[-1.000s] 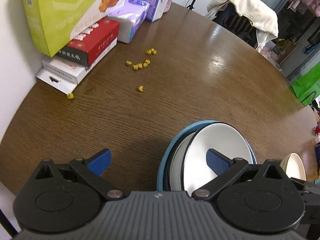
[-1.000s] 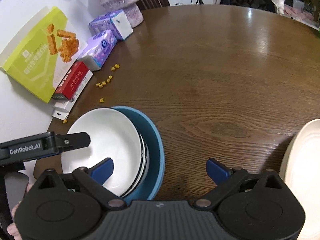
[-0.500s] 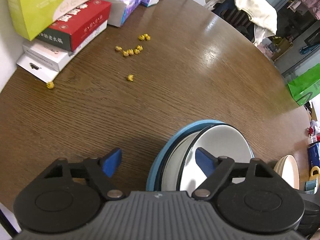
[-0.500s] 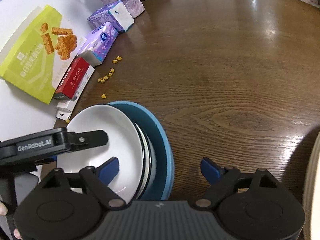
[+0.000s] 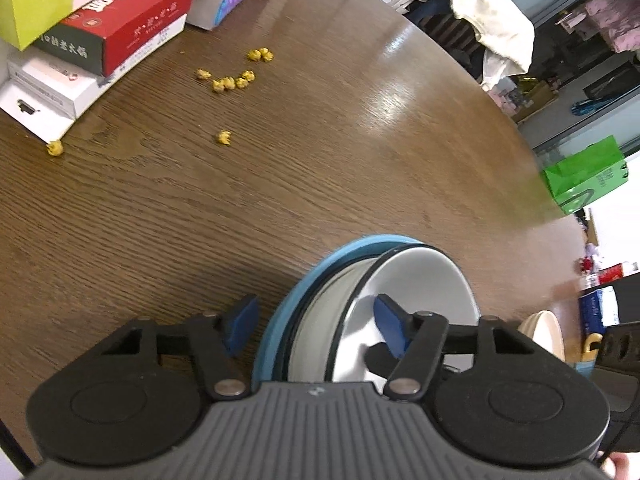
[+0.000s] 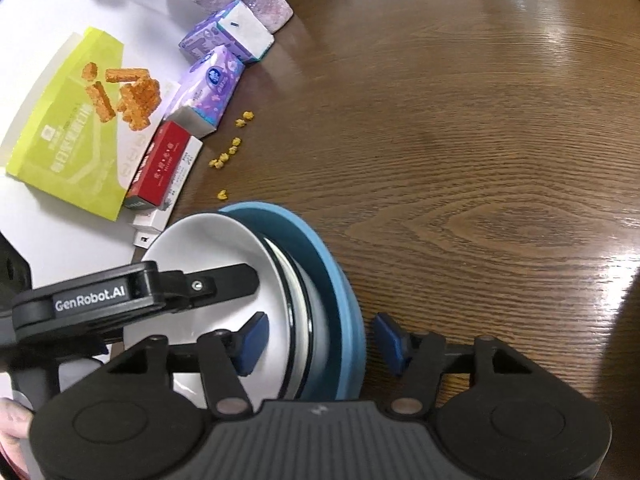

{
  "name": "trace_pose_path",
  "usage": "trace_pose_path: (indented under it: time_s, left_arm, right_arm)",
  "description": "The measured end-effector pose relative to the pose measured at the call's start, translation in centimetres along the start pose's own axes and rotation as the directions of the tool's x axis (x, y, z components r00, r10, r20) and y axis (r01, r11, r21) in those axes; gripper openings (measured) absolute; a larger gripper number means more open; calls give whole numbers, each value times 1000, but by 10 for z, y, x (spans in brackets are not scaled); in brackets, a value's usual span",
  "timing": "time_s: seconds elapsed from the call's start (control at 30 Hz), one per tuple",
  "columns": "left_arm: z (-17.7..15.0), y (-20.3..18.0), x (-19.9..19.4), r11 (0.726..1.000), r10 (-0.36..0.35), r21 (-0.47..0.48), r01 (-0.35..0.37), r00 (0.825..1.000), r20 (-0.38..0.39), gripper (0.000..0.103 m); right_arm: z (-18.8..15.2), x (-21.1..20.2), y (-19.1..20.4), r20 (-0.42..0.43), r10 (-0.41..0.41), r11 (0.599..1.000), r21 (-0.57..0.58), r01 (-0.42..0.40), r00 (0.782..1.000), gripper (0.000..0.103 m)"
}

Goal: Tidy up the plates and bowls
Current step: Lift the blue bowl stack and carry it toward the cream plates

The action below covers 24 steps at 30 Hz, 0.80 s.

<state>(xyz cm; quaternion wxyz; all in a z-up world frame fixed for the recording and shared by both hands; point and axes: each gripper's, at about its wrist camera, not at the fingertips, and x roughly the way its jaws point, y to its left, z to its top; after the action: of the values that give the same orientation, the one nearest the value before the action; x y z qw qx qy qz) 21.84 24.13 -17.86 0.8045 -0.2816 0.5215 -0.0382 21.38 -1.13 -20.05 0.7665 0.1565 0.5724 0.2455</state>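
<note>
Both tools had just been closing, each astride a rim of the stack (image 5: 352, 312) on the bench (image 5: 280, 184). Left tool (image 5: 316, 324) and right tool (image 6: 320, 340) were half shut, pads apart from the dishes, nothing gripped yet. They seemed to be preparing a two-handed lift of the white bowl (image 6: 208, 248) and blue plate (image 6: 320, 248). Left tool's arm read "GenRobot.AI"; the box print by the stack was unreadable.

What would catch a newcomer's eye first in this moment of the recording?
The stack of dishes near the table's front edge: a white bowl nested in a blue plate. Both grippers straddle its rim from opposite sides, left gripper and right gripper, jaws just closing in, pads not yet pressing. Behind, yellow crumbs lie scattered beside boxes at the wall.
</note>
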Motion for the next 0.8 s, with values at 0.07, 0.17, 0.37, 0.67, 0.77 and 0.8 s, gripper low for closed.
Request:
trace_pose_path:
  time_s: [0.07, 0.17, 0.37, 0.67, 0.77, 0.8]
  left_arm:
    - [1, 0, 1, 1000, -9, -1, 9, 1000, -1, 59]
    - [1, 0, 2, 1000, -8, 2, 8, 1000, 0, 59]
    - [0, -2, 1, 1000, 0, 13, 0, 1000, 8, 58]
    - [-4, -7, -2, 998, 11, 63, -14, 999, 45, 58]
    - [-3, -7, -1, 997, 5, 73, -9, 999, 54, 58]
    - [-4, -8, -1, 997, 1, 80, -6, 998, 56, 58]
  right_arm:
    - [-1, 1, 0, 3, 21, 1000, 2, -21, 1000, 52]
    - [-1, 0, -1, 8, 25, 1000, 0, -25, 1000, 52]
    - [0, 1, -1, 0, 28, 1000, -2, -28, 1000, 51]
    - [-3, -3, 2, 24, 29, 997, -67, -28, 999, 49]
    - [-6, -7, 3, 41, 32, 996, -88, -28, 999, 46]
    - [-6, -8, 2, 43, 32, 996, -90, -28, 999, 45]
